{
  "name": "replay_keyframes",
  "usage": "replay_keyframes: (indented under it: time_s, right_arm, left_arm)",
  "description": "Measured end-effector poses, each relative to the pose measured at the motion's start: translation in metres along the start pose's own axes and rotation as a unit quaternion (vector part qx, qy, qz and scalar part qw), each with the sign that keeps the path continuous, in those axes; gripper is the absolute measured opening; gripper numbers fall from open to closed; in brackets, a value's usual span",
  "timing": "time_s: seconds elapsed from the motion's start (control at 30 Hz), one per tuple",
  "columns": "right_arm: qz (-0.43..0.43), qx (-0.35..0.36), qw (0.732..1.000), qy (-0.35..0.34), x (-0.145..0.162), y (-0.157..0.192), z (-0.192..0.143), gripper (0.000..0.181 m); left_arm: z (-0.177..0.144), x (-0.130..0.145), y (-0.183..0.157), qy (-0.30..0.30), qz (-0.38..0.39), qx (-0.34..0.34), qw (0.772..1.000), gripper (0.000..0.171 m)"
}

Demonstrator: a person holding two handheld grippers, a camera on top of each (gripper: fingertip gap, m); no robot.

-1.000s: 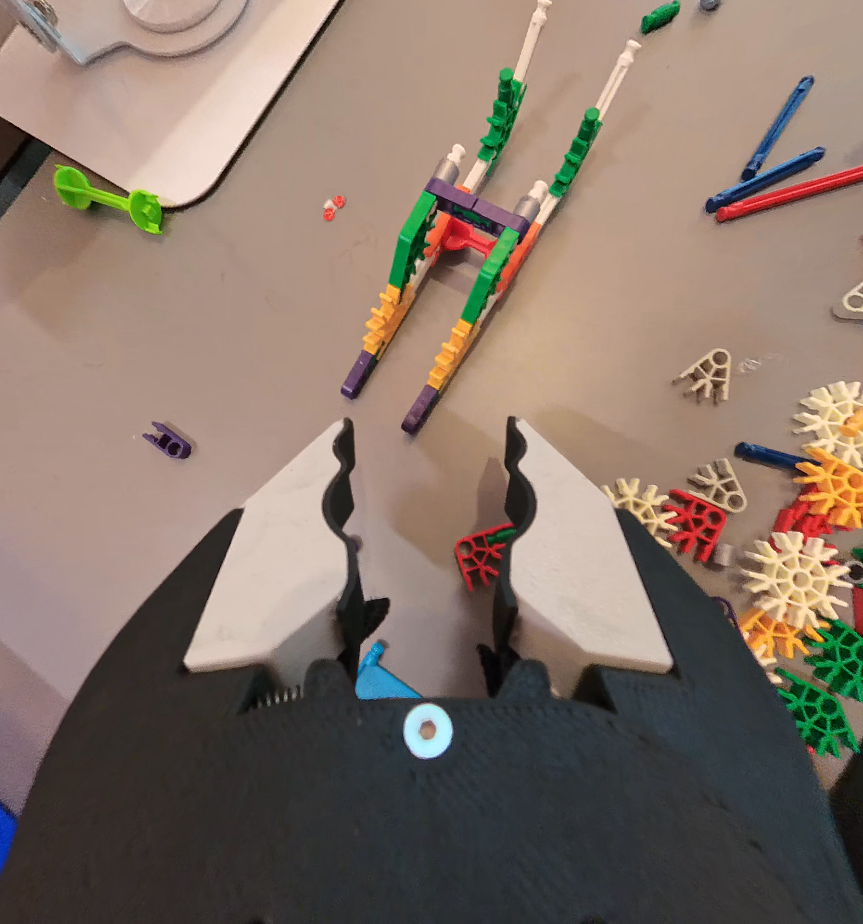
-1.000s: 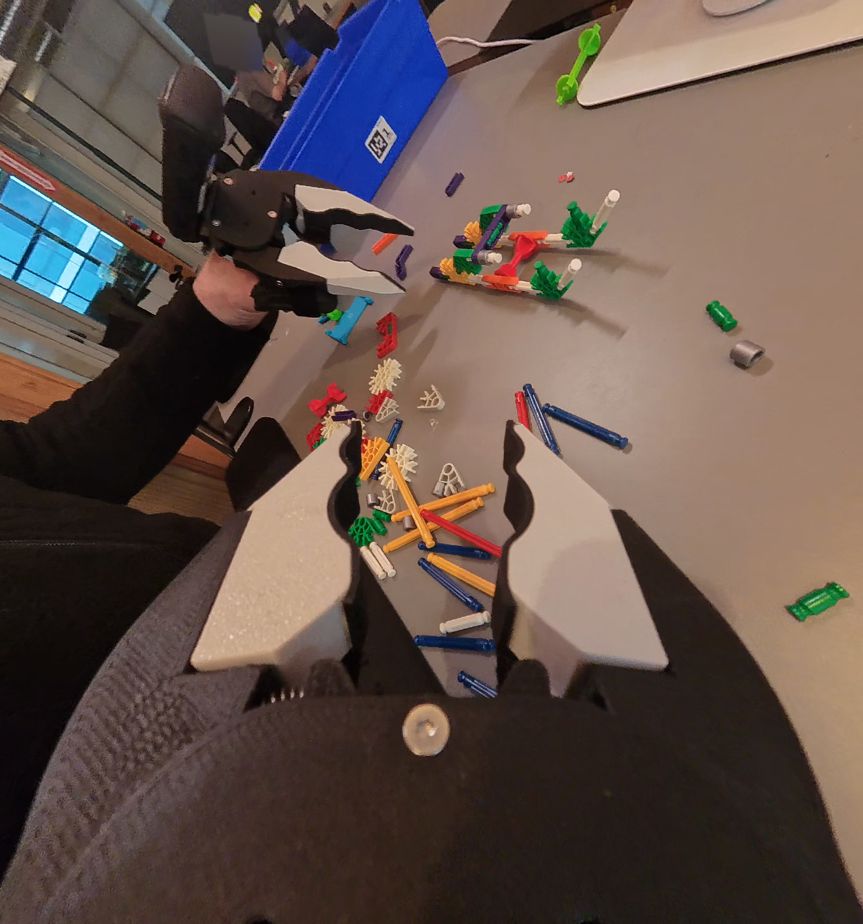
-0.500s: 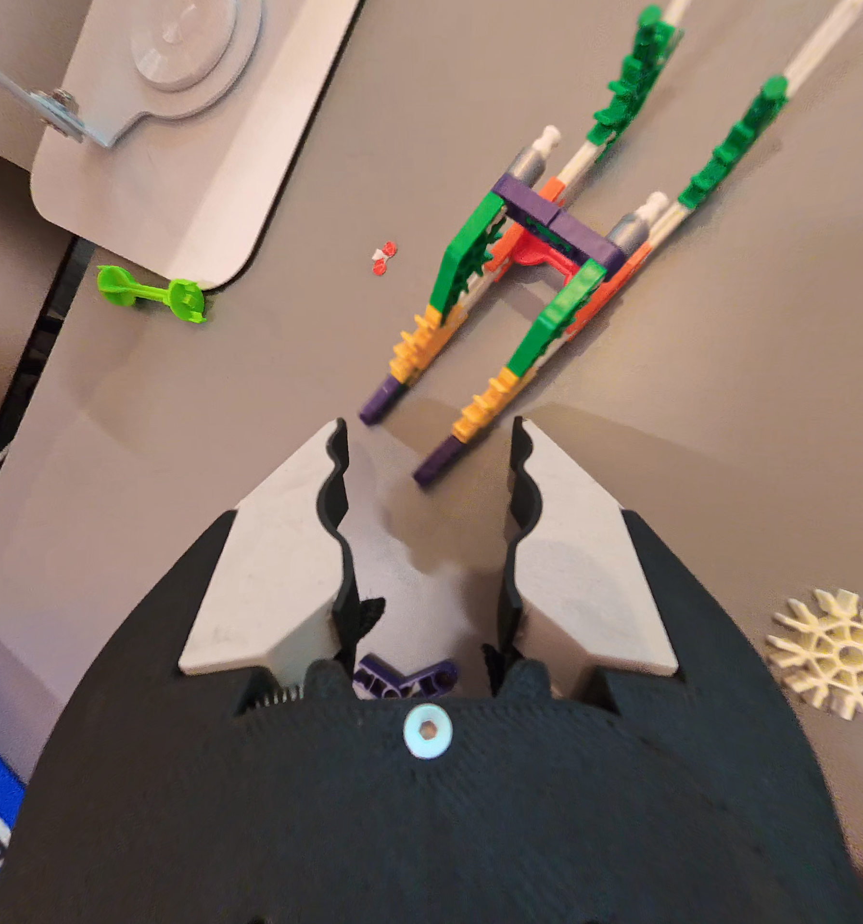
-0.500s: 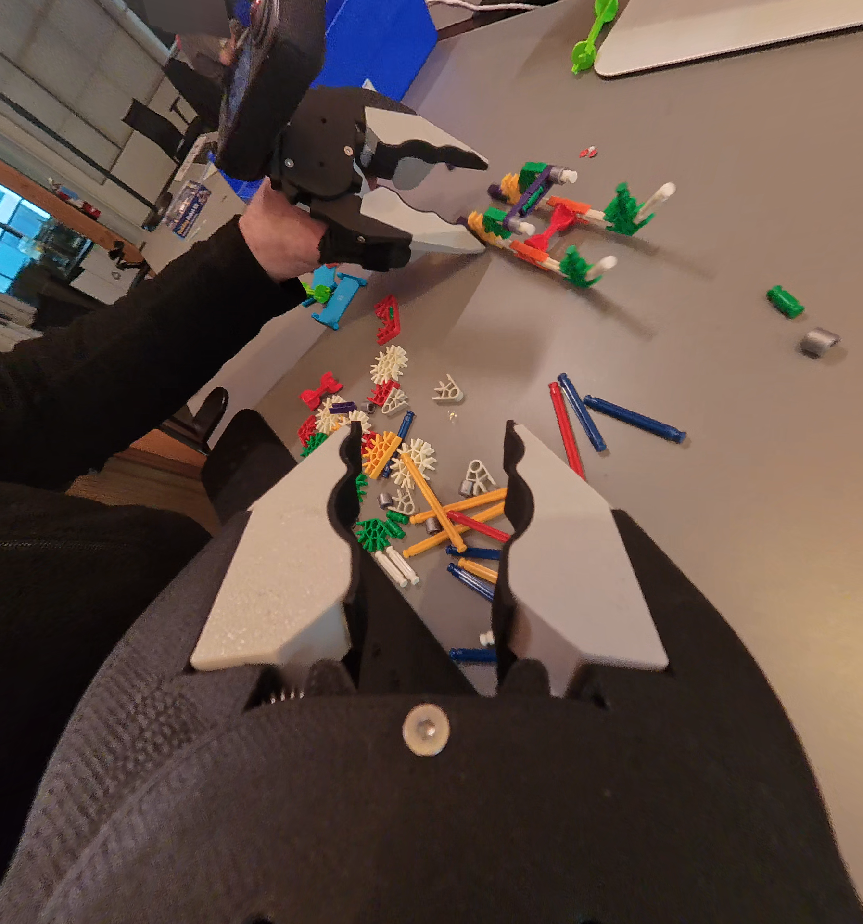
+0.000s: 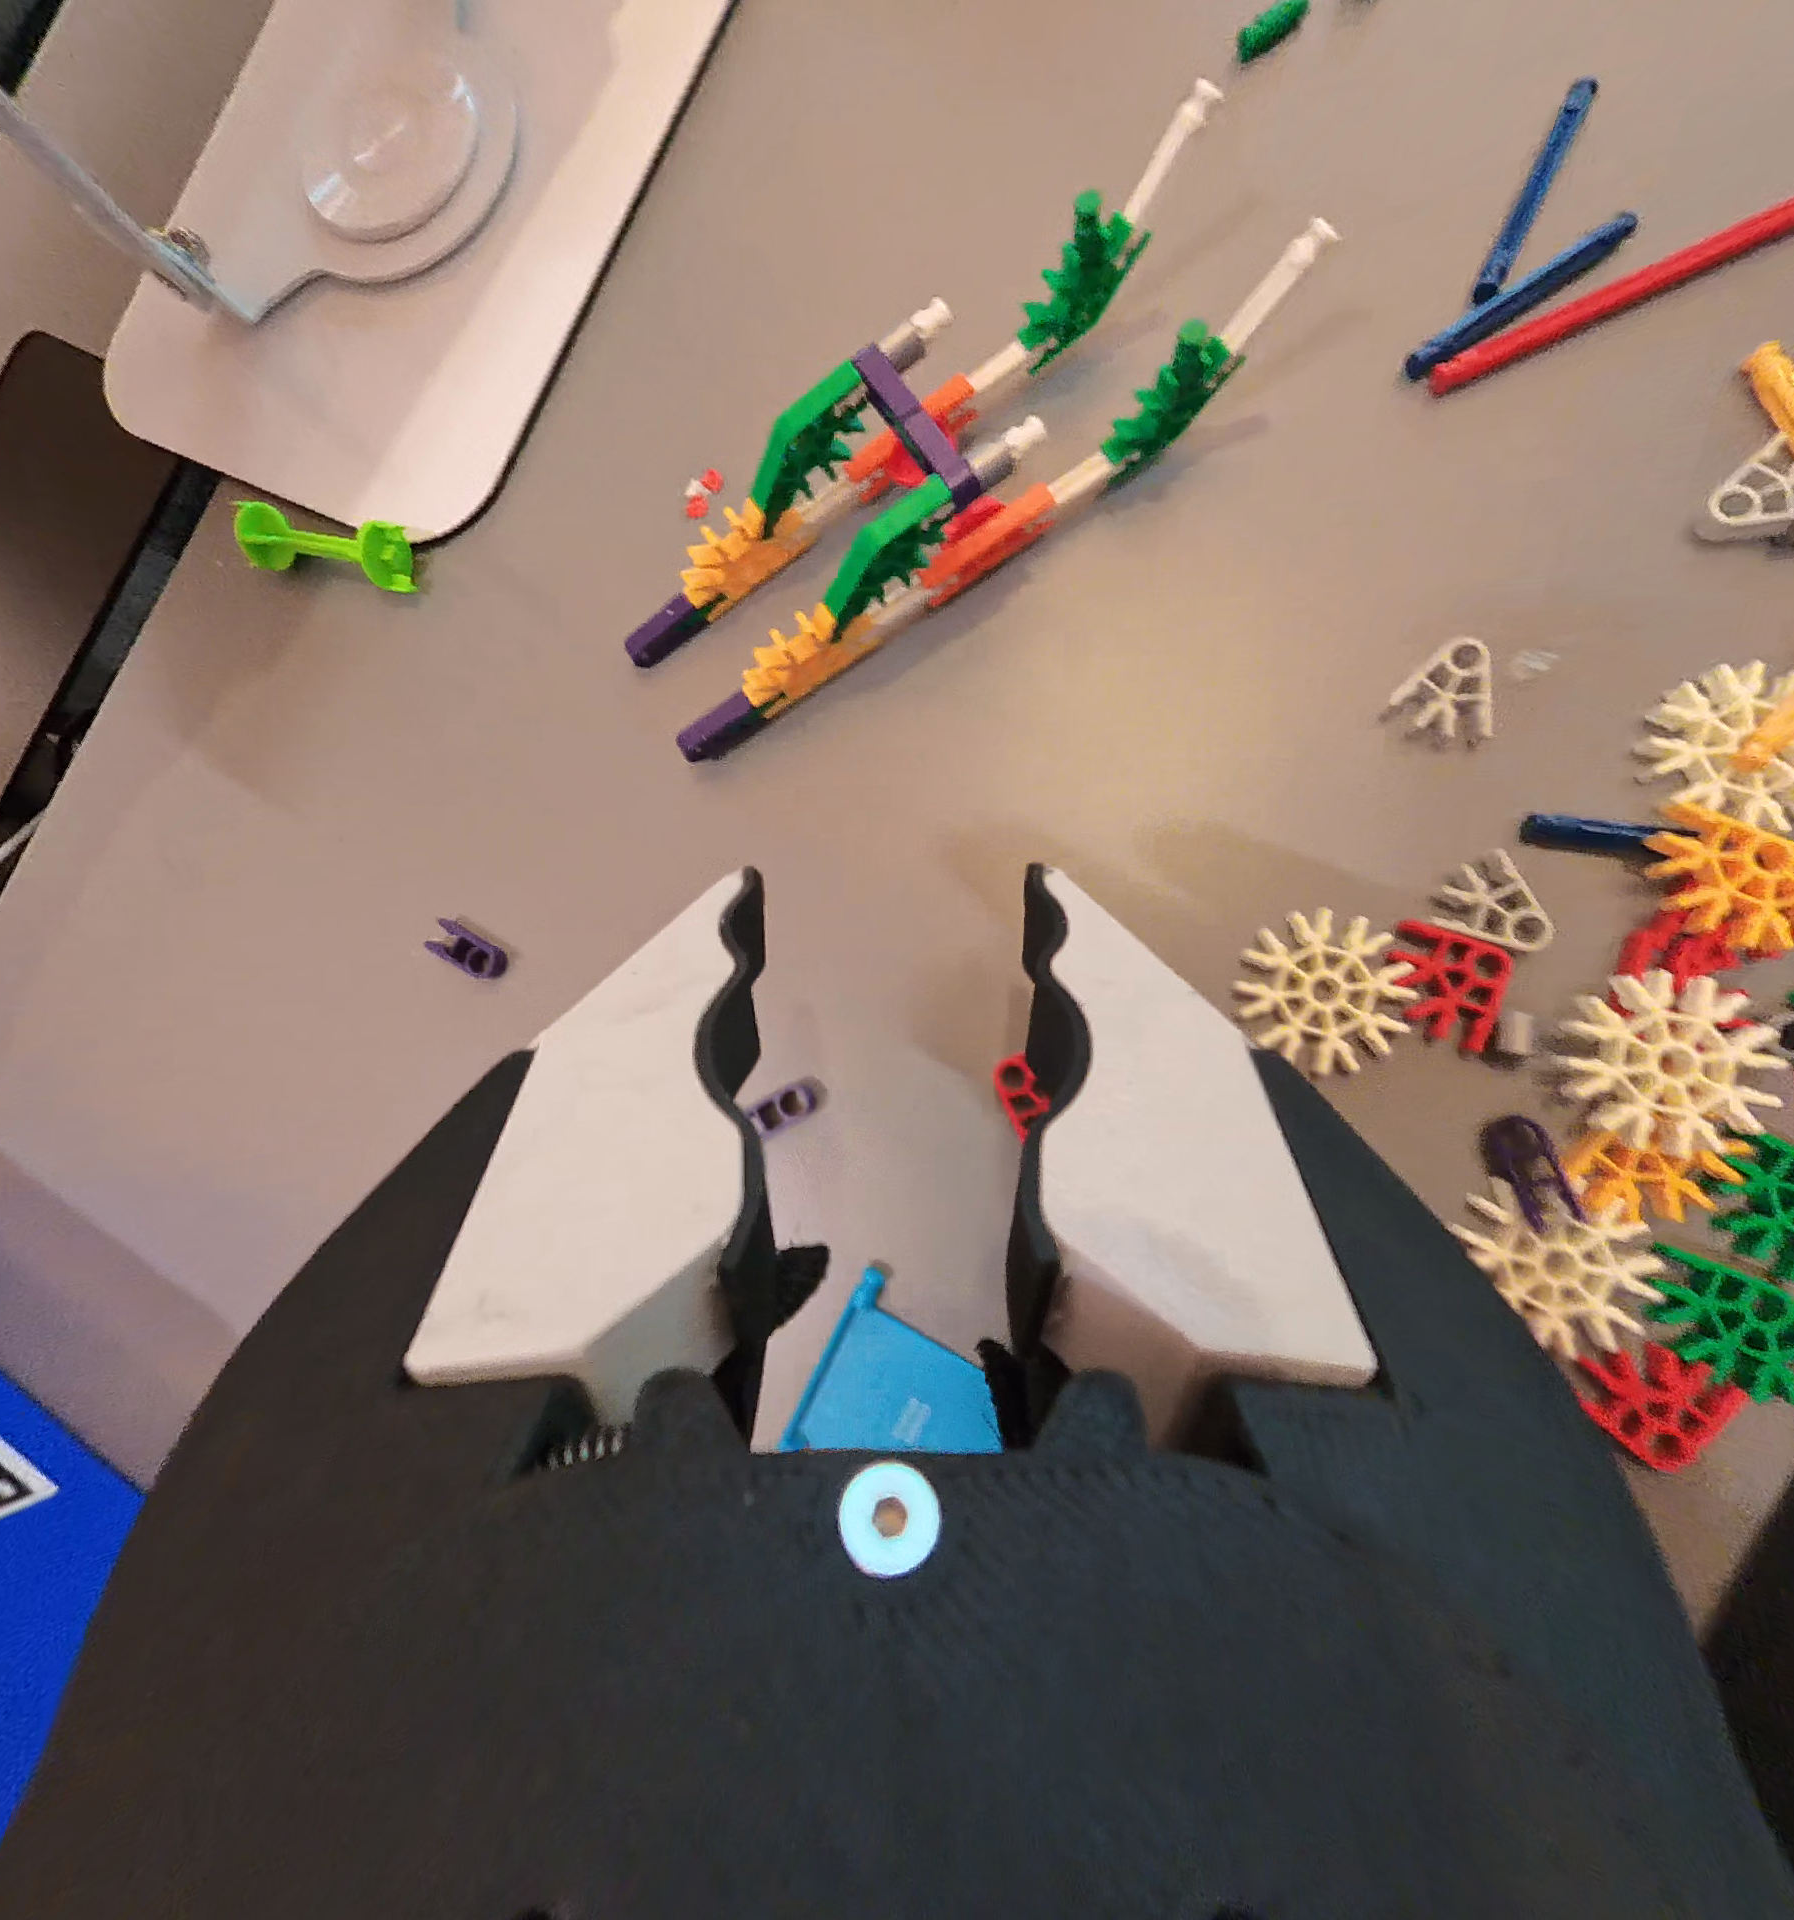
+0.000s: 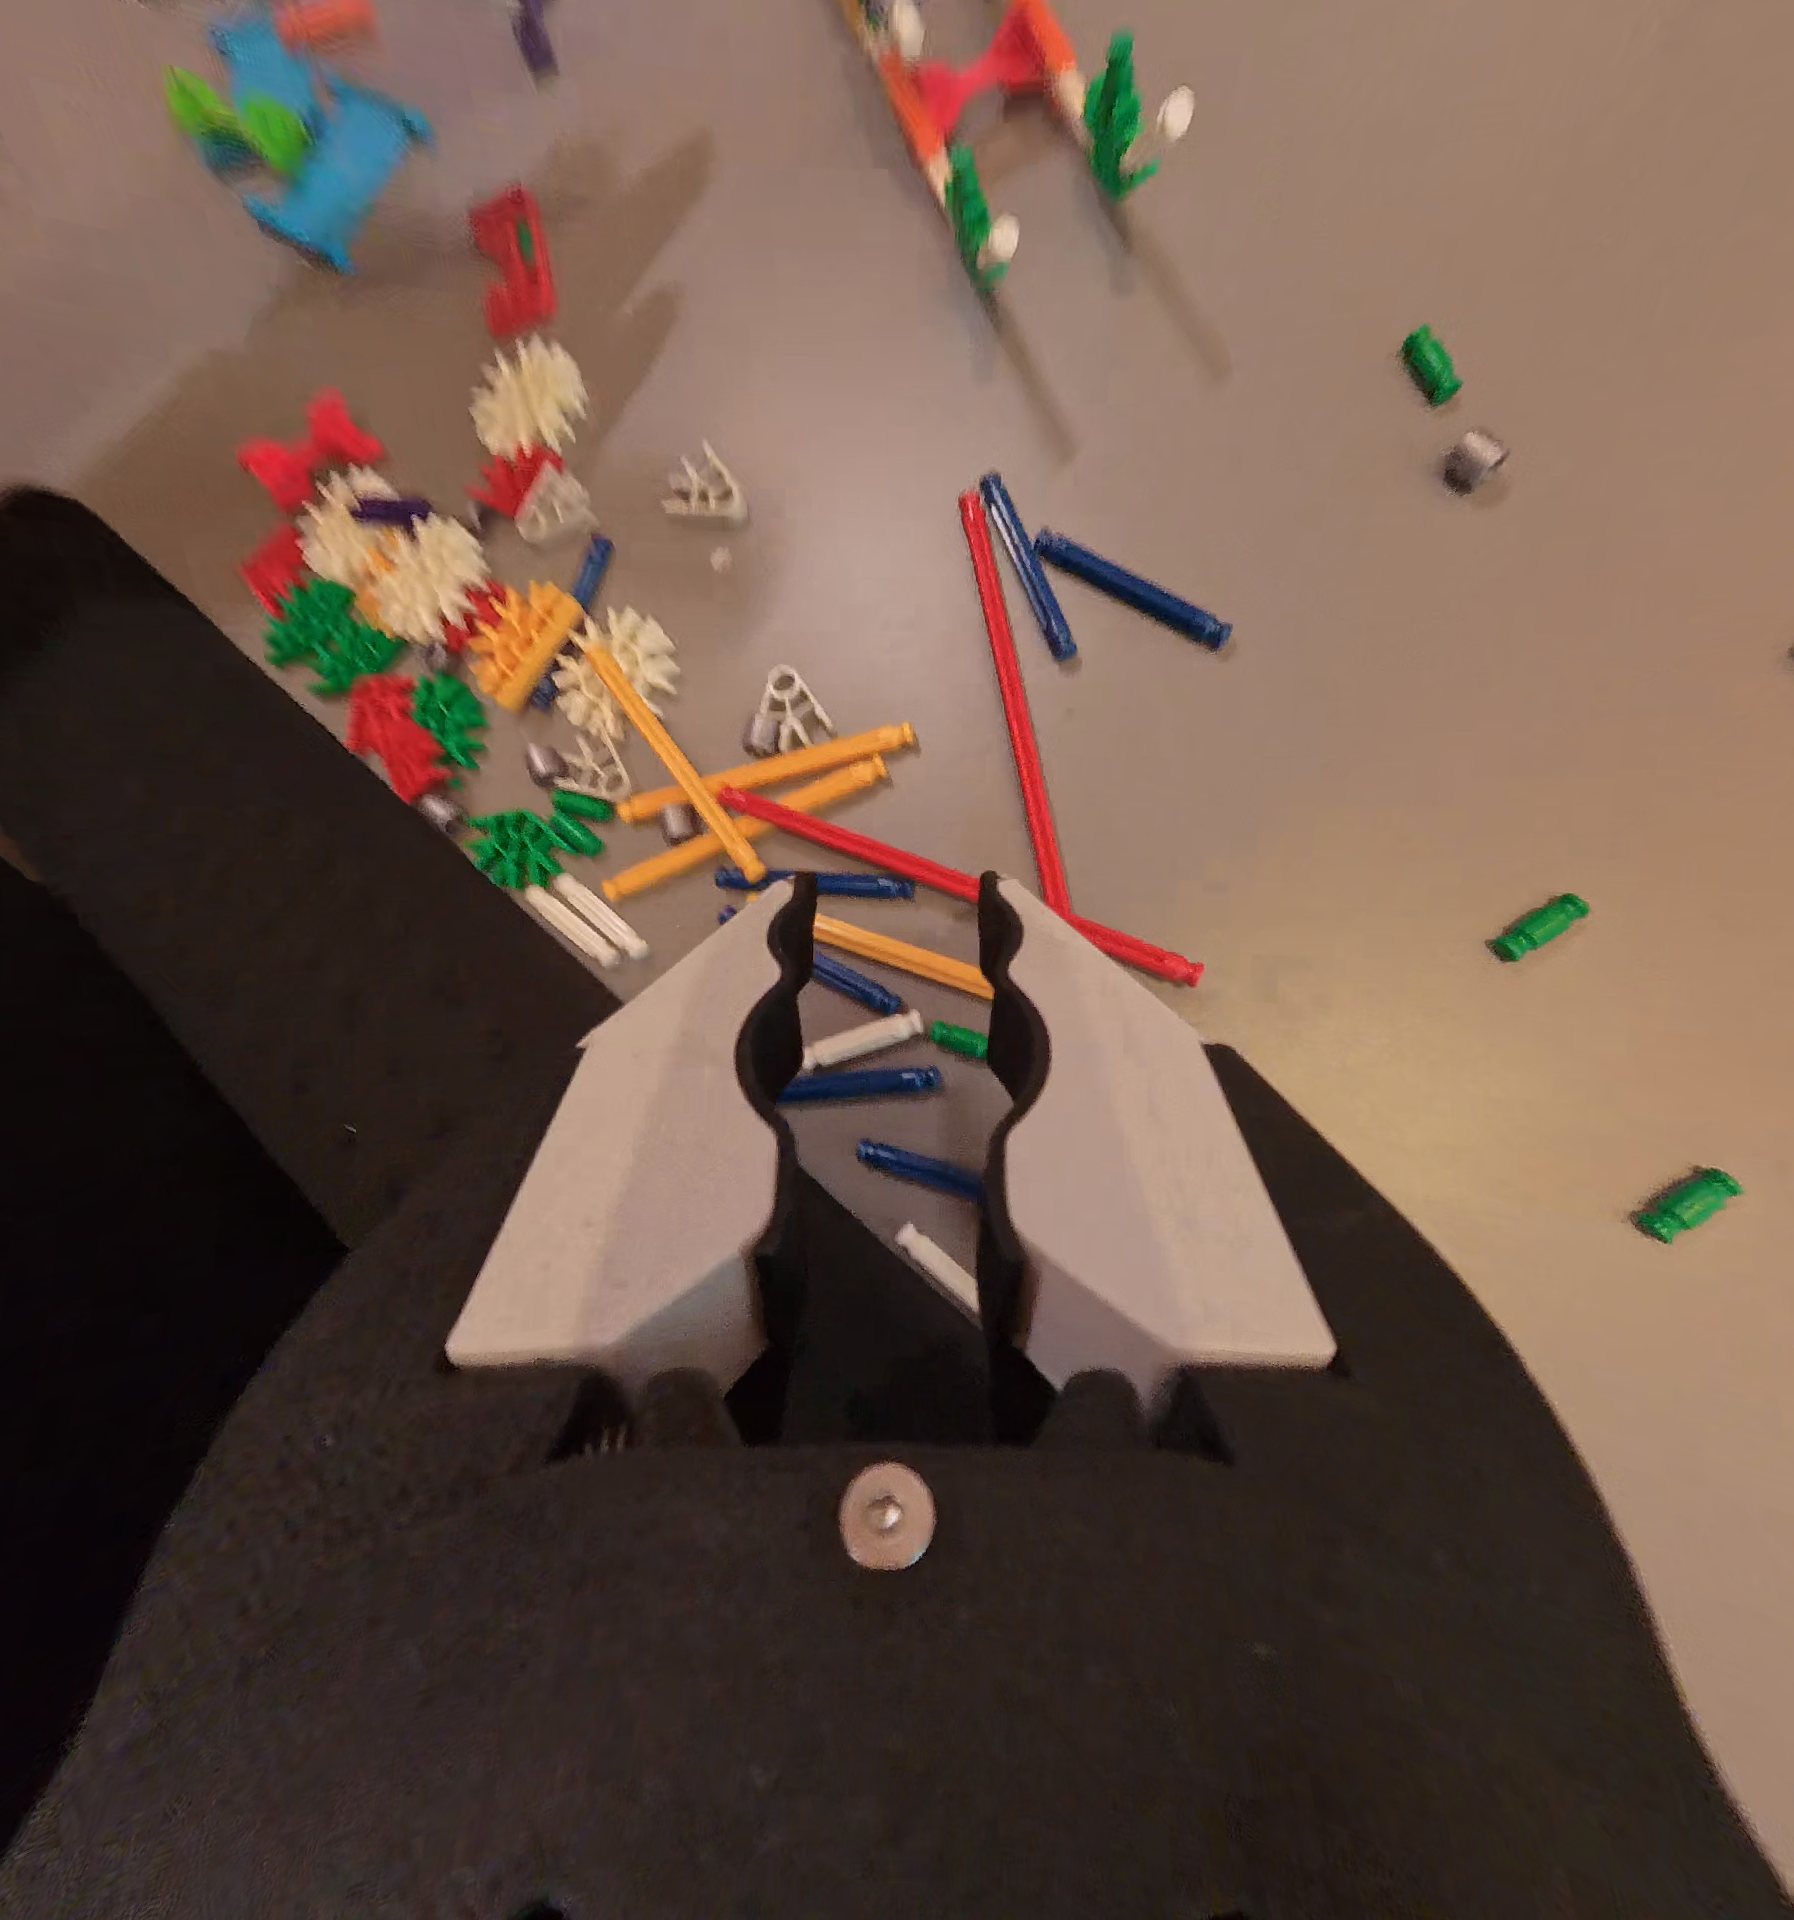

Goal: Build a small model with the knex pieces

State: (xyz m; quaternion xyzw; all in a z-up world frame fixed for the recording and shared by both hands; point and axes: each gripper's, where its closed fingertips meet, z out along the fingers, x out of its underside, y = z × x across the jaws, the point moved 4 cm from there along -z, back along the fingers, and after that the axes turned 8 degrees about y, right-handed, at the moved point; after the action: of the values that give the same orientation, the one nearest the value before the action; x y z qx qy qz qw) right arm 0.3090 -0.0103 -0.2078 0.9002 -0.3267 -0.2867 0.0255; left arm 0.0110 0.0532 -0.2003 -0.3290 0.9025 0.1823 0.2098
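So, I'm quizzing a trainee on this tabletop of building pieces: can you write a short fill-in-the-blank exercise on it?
1. The jaws of the left gripper stand ____, holding nothing.
2. Deep between those jaws, a flat ____ piece lies on the table.
3. The assembled model ends nearest the left gripper in two ____ tips.
4. The right gripper hovers over loose rods; the longest rod is ____.

Missing words: open; blue; purple; red

- Grey table carries a built toy frame.
- Loose connectors heap up beside it.
- Rods lie crossed; green caps sit scattered well apart.
- White base plate rests near a lime piece.
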Motion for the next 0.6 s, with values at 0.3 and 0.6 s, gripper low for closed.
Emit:
replay_keyframes:
  time_s: [0.3,0.6]
  right_arm:
    - [-0.01,0.011,1.0,0.012,0.013,-0.01,-0.002,0.035]
    - [-0.031,-0.002,1.0,-0.001,0.005,-0.003,-0.001,0.036]
  left_arm:
    - [-0.051,0.08,0.011,0.082,-0.047,0.028,0.995,0.042]
    - [-0.039,0.081,-0.013,0.073,-0.063,0.066,0.993,0.048]
